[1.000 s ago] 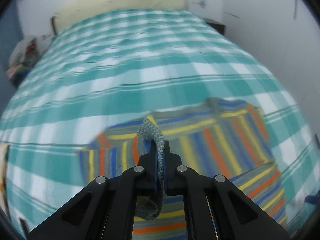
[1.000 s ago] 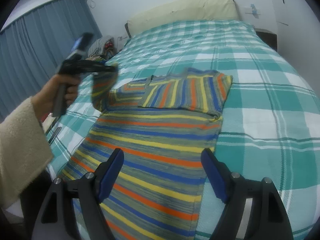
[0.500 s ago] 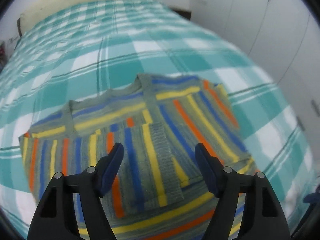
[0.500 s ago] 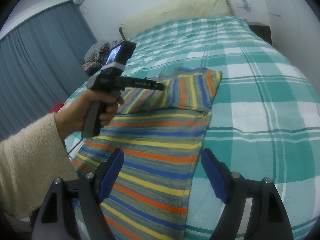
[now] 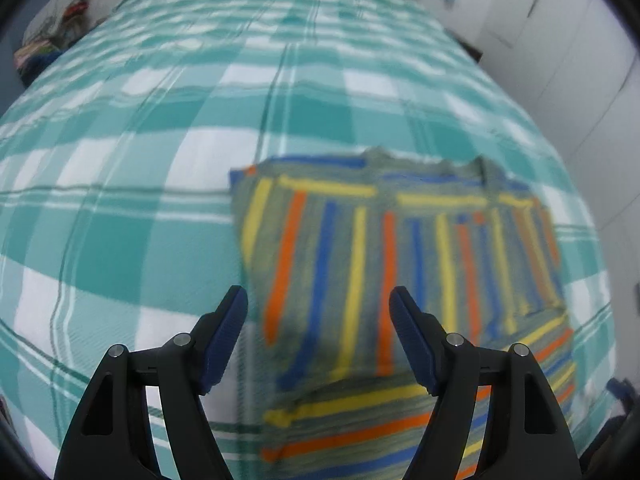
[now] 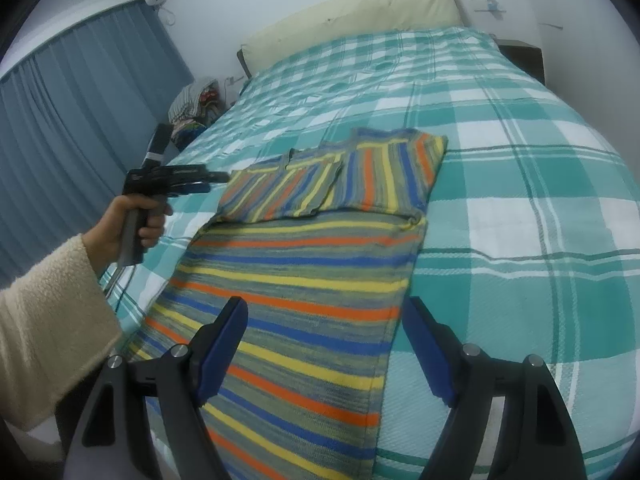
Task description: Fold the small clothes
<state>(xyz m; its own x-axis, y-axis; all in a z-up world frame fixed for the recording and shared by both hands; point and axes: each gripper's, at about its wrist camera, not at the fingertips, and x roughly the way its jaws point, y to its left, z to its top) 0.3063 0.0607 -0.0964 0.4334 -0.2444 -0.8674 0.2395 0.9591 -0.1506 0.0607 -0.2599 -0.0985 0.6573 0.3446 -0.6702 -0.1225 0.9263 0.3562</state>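
Observation:
A striped sweater (image 6: 304,280) in grey, orange, yellow and blue lies flat on the bed, both sleeves folded across its upper part (image 6: 340,176). My left gripper (image 5: 318,308) is open and empty, hovering over the left folded sleeve (image 5: 320,264). From the right wrist view, that left gripper (image 6: 222,178) is held by a hand at the sweater's left shoulder edge, apart from the cloth. My right gripper (image 6: 324,320) is open over the sweater's lower body, holding nothing.
The bed (image 6: 520,160) carries a teal and white checked cover, with a cream pillow (image 6: 352,12) at its head. A pile of clothes (image 6: 192,104) sits by the blue curtain (image 6: 80,120). White wardrobe doors (image 5: 560,40) stand to the right.
The left gripper let go of the sleeve cuff, opened, and drew back to the left off the sweater. The sleeve now lies folded across the chest. The right gripper stayed put.

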